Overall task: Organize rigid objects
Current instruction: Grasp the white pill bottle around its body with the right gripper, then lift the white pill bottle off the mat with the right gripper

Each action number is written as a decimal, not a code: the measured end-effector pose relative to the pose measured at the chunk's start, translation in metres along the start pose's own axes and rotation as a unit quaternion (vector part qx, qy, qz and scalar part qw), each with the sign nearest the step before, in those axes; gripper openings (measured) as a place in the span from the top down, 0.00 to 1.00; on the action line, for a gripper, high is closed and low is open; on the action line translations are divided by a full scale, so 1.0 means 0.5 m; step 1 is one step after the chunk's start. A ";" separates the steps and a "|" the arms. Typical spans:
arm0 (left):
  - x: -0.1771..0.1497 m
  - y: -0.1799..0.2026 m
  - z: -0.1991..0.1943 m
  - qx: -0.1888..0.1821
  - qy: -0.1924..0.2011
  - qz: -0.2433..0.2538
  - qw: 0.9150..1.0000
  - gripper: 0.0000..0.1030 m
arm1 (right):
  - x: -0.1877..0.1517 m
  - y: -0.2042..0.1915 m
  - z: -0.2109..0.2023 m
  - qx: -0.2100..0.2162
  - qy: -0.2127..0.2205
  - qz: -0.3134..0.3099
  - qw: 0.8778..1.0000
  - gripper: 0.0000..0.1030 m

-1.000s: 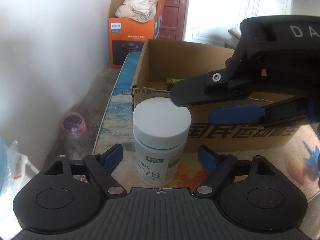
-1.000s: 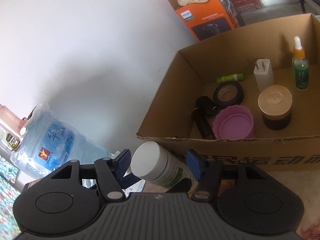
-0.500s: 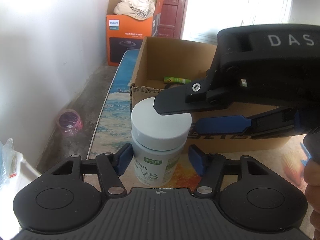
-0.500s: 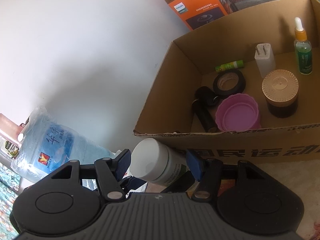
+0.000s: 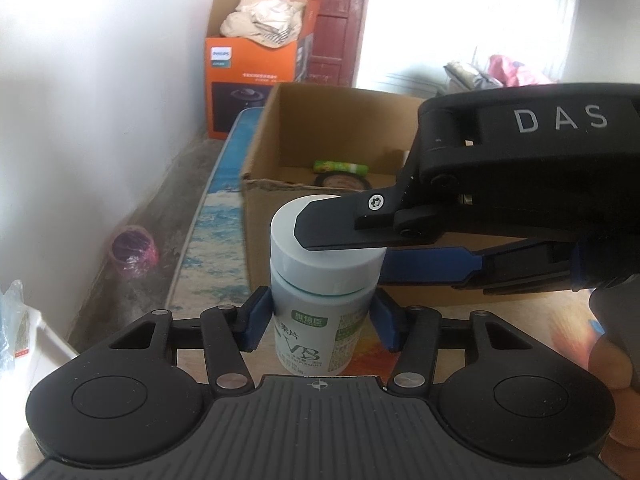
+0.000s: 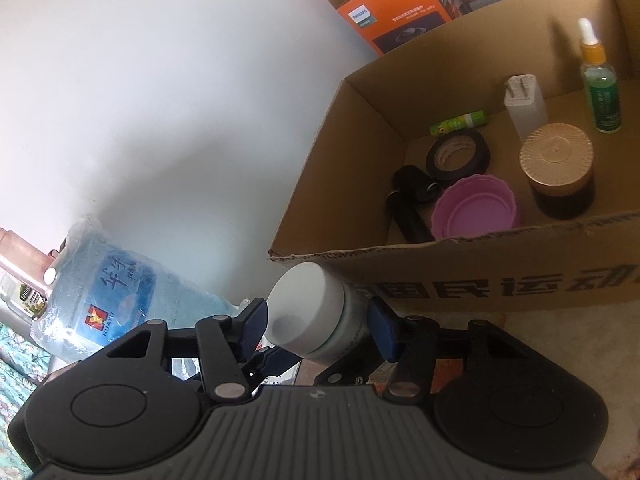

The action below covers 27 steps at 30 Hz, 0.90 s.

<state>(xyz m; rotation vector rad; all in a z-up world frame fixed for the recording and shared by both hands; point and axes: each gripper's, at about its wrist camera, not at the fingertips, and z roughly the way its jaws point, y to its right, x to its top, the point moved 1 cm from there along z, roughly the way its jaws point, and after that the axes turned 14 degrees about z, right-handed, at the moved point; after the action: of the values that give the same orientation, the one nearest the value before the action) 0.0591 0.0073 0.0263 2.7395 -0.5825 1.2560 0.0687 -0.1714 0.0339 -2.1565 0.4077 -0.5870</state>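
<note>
Item: white-capped pill bottle (image 5: 325,280) — upright, just before cardboard box (image 6: 500,272), between my left gripper (image 5: 318,320) pads, just closed onto body, right gripper (image 6: 316,326) narrowed round cap — box lies straight ahead.

Home storage room: red wooden door (image 5: 320,20), clothes-stuffed Philips box (image 5: 248,68), bagged water jug (image 6: 116,284), bare concrete floor (image 5: 132,248).

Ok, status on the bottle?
Both just closed further: left gripper on white bottle body, right gripper on its cap. Bottle upright, outside cardboard box. Nothing blocking.
</note>
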 end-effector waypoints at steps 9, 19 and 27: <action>0.005 0.117 -0.016 -0.067 0.023 0.047 0.996 0.48 | -0.026 0.069 -0.142 -0.024 0.068 0.020 0.997 0.43; 0.016 0.233 0.005 -0.117 0.041 0.099 0.987 0.48 | -0.011 0.153 -0.248 -0.038 0.117 0.022 0.992 0.42; 0.010 0.247 0.021 -0.100 0.036 0.126 0.986 0.42 | 0.009 0.191 -0.261 -0.005 0.109 0.019 0.994 0.33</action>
<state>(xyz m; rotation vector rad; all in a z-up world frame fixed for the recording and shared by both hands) 0.0239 -0.1110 0.0117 2.5054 -1.0129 1.2576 -0.0059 -0.3145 0.0284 -2.0971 0.5690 -0.8051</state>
